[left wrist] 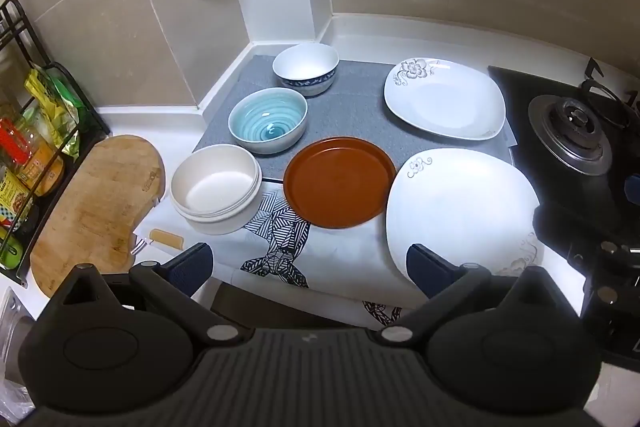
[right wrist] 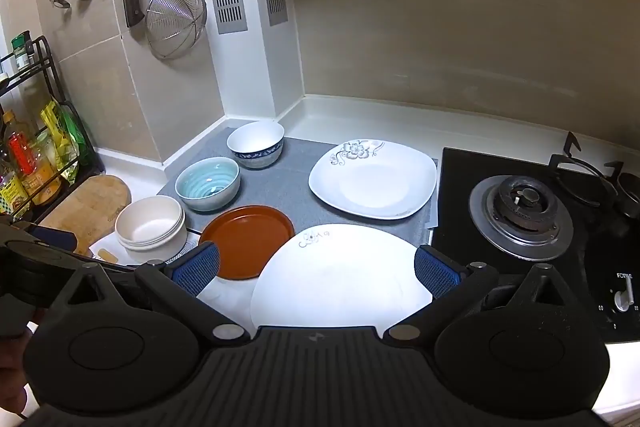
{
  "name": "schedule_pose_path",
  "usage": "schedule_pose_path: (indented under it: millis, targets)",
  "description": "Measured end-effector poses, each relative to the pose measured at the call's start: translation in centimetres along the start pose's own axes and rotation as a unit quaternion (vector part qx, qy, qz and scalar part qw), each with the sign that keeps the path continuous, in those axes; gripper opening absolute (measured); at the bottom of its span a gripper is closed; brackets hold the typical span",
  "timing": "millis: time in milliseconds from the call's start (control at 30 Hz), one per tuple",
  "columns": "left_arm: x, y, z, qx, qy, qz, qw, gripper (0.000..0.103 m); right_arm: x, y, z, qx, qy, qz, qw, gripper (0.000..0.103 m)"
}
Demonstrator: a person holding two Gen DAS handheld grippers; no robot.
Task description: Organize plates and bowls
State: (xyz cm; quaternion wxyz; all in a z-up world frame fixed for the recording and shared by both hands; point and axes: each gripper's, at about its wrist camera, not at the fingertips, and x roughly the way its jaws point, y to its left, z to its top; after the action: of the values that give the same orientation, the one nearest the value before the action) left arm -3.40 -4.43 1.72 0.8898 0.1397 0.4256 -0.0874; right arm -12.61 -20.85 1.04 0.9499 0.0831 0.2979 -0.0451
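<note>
Left wrist view
Your left gripper (left wrist: 310, 265): jaws spread wide, nothing between the pads; it hangs above the patterned cloth (left wrist: 280, 247) at the counter's near edge.
Bowls: three in a diagonal row on the left. Cream bowl (left wrist: 216, 187) nearest, on the cloth; teal spiral bowl (left wrist: 267, 121) behind it on the grey mat (left wrist: 352, 107); blue-banded white bowl (left wrist: 306, 69) farthest, near the wall corner.
Plates: brown round plate (left wrist: 339, 181) straddles the mat edge and the cloth, just beside the near white square plate (left wrist: 460, 211). Far white floral plate (left wrist: 444, 98) lies on the mat, apart from the others.
Surroundings: wooden cutting board (left wrist: 96, 203) to the left, gas burner (left wrist: 572, 135) to the right.

Right wrist view
Your right gripper (right wrist: 318, 267): jaws fully apart, holding nothing; the near white square plate (right wrist: 340, 275) shows between the blue pads (right wrist: 434, 273), below them, contact not evident.
Brown round plate (right wrist: 246, 241): its right rim appears to pass under the near plate's edge.
Bowls: cream bowl (right wrist: 151, 227), teal spiral bowl (right wrist: 208, 183), blue-banded white bowl (right wrist: 256, 143), same diagonal.
Far white floral plate (right wrist: 372, 179): flat on the grey mat (right wrist: 288, 195), beside the gas burner (right wrist: 520, 215).
Wall: wire strainer (right wrist: 176, 13) hangs upper left.
</note>
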Motion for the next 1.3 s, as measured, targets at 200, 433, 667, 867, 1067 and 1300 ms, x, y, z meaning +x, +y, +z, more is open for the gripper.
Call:
schedule_pose_path:
  millis: [200, 433, 667, 867, 1067, 1300]
  targets:
    - [0.2, 0.3, -0.1, 0.001, 0.001, 0.000, 1.0000, 0.103, 0.5, 0.1, -0.1, 0.000, 0.001, 0.005, 1.000, 0.103]
    - [0.2, 0.8, -0.3, 0.000, 0.001, -0.001, 1.0000, 0.103, 0.3, 0.5, 0.2, -0.004, 0.002, 0.004, 1.000, 0.103]
    - [0.1, 0.5, -0.5, 0.003, -0.001, -0.001, 1.0000, 0.103, 0.5, 0.5, 0.1, -0.010, -0.004, 0.001, 1.000, 0.103]
    - [0.2, 0.0, -0.5, 0.004, 0.000, -0.002, 1.0000, 0.103, 0.4, 0.4, 0.1, -0.013, -0.006, -0.002, 1.000, 0.103]
    - [0.3, -0.4, -0.4, 0.005, -0.001, -0.002, 1.0000, 0.103, 0.4, 0.0, 0.0, 0.006, 0.011, 0.005, 1.000, 0.103]
    - [0.3, -0.8, -0.4, 0.006, 0.000, -0.002, 1.0000, 0.103, 0.4, 0.0, 0.0, 0.006, 0.014, 0.004, 1.000, 0.103]
